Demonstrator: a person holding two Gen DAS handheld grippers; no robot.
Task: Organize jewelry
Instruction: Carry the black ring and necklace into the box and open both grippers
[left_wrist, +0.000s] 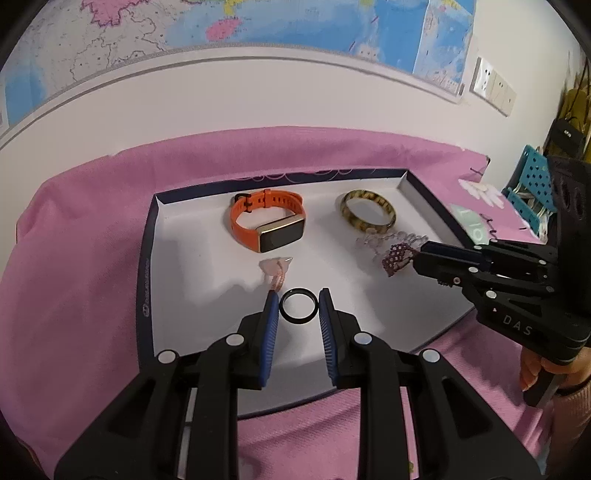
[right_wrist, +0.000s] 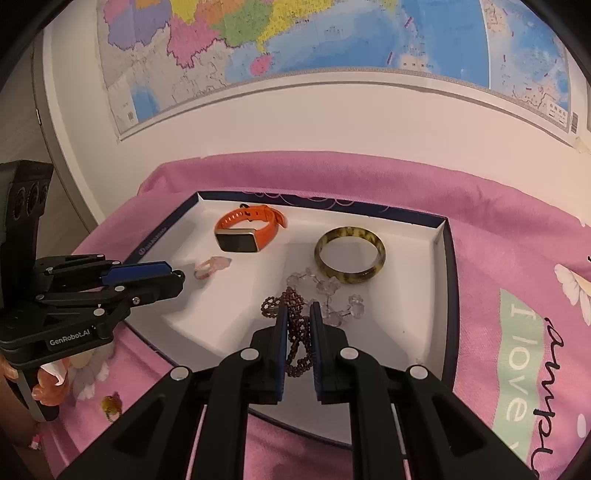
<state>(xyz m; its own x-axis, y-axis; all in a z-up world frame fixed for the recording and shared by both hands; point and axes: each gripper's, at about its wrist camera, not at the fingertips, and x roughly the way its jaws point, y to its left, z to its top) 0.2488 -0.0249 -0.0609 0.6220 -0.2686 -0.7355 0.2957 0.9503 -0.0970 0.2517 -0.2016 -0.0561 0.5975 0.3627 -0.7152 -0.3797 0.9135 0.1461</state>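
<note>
A white tray with a dark rim (left_wrist: 192, 236) (right_wrist: 406, 332) lies on the pink cloth. In it are an orange smart band (left_wrist: 267, 223) (right_wrist: 247, 229), a mottled amber bangle (left_wrist: 367, 214) (right_wrist: 350, 254), a pink ring (left_wrist: 275, 269) (right_wrist: 212, 267) and a clear bead bracelet (left_wrist: 391, 240) (right_wrist: 332, 295). My left gripper (left_wrist: 298, 301) (right_wrist: 177, 275) holds a black ring (left_wrist: 298, 305) between its blue pads. My right gripper (right_wrist: 299, 314) (left_wrist: 415, 258) is shut on a dark red bead bracelet (right_wrist: 295, 332) (left_wrist: 397, 258), low over the tray.
A pink cloth (left_wrist: 74, 258) (right_wrist: 498, 240) covers the table, with printed text at the right (right_wrist: 524, 369). A small amber piece (right_wrist: 110, 404) lies on the cloth left of the tray. A map hangs on the wall (right_wrist: 295, 44). A teal perforated bin (left_wrist: 532, 181) stands far right.
</note>
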